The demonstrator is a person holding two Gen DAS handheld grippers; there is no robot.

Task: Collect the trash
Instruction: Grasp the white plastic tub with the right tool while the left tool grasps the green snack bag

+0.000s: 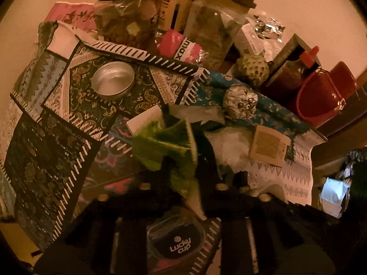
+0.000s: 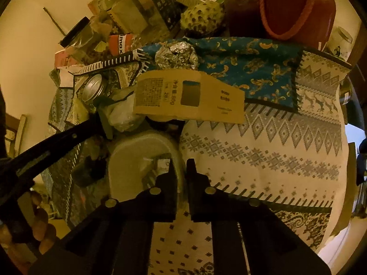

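In the left wrist view my left gripper (image 1: 183,169) is closed on a crumpled green wrapper (image 1: 165,144), which bunches up between its dark fingers. That gripper also shows in the right wrist view as a black arm (image 2: 68,135) reaching in from the left. My right gripper (image 2: 181,167) is shut on the rim of a white foam tray (image 2: 137,153) lying on the patterned tablecloth (image 2: 263,155). Beyond both lie a foil ball (image 1: 240,102) (image 2: 176,53), a brown paper packet (image 2: 190,96) (image 1: 268,145) and a crumpled clear plastic bag (image 2: 121,114).
An open metal tin (image 1: 113,80) sits on the cloth at left. Jars (image 1: 123,18), a bottle (image 1: 176,2), a pink pack (image 1: 181,45), a bumpy green fruit (image 1: 252,68) and a red bag (image 1: 321,100) crowd the far side. A "Lucky cup" lid (image 1: 179,243) lies under the left gripper.
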